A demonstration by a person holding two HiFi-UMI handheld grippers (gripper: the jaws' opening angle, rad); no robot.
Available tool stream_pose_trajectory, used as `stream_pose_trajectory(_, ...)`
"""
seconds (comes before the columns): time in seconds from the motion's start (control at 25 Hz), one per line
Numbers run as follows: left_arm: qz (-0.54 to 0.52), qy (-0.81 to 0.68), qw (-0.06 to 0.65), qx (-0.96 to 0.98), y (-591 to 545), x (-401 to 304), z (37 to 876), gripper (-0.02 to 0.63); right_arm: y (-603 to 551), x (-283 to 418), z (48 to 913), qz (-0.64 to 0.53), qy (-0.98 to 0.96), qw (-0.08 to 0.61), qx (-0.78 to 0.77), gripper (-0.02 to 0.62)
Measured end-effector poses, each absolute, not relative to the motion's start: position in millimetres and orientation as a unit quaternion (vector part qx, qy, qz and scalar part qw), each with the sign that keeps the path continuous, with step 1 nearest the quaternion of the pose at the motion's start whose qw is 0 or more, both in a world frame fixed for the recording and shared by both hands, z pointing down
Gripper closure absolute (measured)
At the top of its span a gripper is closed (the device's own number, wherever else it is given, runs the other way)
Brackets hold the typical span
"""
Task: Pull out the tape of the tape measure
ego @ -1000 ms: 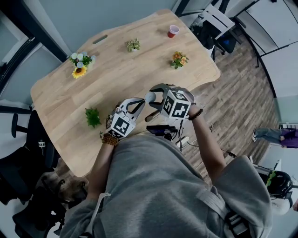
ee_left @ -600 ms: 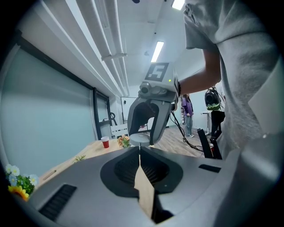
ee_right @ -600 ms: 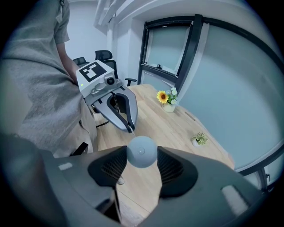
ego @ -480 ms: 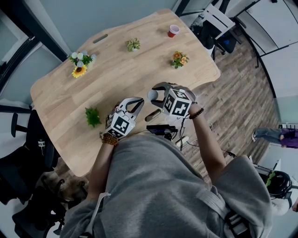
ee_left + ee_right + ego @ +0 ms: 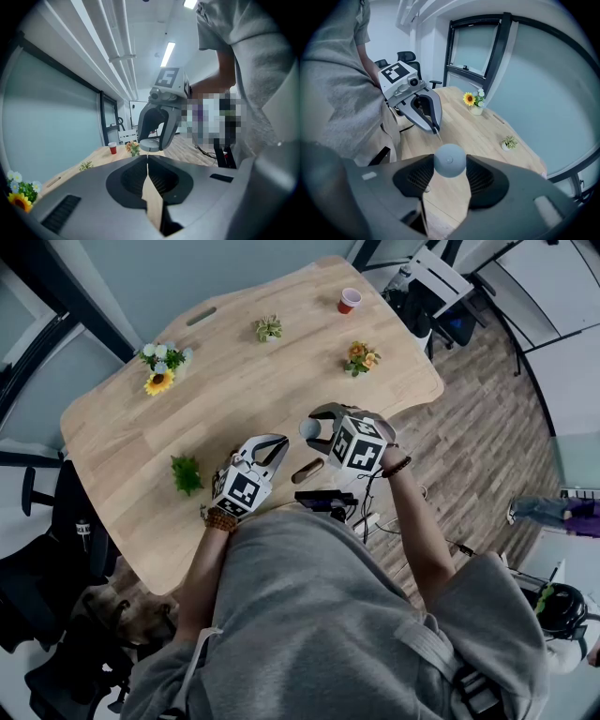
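The tape measure [image 5: 307, 429] is a small round grey-blue case held above the near edge of the wooden table [image 5: 234, 381], in front of the person's chest. The right gripper [image 5: 312, 427] has its jaws spread wide and pressed on either side of the case, which the right gripper view shows sitting squarely between the ribbed pads [image 5: 423, 174]. Just beside it, at the left in the head view, the left gripper [image 5: 279, 442] points its tips at the case. Its jaws are closed together, and from the right gripper view a thin pale strip of tape [image 5: 439, 136] runs the short way from those tips to the case. The left gripper view looks along the shut jaws straight at the case in the other tool's grip. A brown oblong thing [image 5: 307, 471] lies on the table edge below the two grippers. Further out stand small decorations, well apart from one another: a green plant [image 5: 187, 474] near the left gripper, a sunflower bunch [image 5: 161, 367], a small potted plant [image 5: 268, 330], orange flowers [image 5: 360, 360] and, at the far corner, a red cup [image 5: 349, 302].
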State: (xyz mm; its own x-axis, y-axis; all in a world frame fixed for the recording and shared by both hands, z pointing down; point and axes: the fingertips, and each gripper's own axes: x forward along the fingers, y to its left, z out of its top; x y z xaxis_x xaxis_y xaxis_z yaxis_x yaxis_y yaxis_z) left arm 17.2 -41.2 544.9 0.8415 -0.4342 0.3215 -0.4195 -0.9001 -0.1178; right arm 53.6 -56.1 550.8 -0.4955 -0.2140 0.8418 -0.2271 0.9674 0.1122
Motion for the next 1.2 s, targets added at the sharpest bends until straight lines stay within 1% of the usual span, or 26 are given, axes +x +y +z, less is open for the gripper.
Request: stream_pose_trajectory(1.2, -0.185, 0.214, 0.015, -0.959, -37.0, 18.9, 552.1, 0.594, -55.8, 60.8, 561.6, 0.025, -0.862, 0.488, 0.136, 0.371)
